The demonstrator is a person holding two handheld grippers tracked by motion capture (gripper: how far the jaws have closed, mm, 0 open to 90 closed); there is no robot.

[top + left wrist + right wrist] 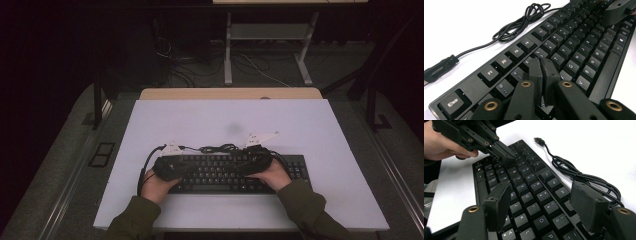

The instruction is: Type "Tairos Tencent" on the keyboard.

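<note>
A black keyboard (220,175) lies on the white tabletop (225,120), near its front edge. Its black cable (220,148) sits coiled just behind it, and the USB plug (439,68) lies loose on the white surface. My left gripper (541,61) is shut with nothing between the pads, its tips low over the upper-left letter and number keys. From the other gripper's camera, the left gripper (507,157) points down at those keys. My right gripper (541,186) is open, jaws wide apart above the right-hand letter keys (534,210), holding nothing.
A wooden table edge (230,93) runs behind the white top. Beyond it stand the metal legs of another desk (227,50), with loose cables (260,67) on the floor. Bare white surface stretches behind and to both sides of the keyboard.
</note>
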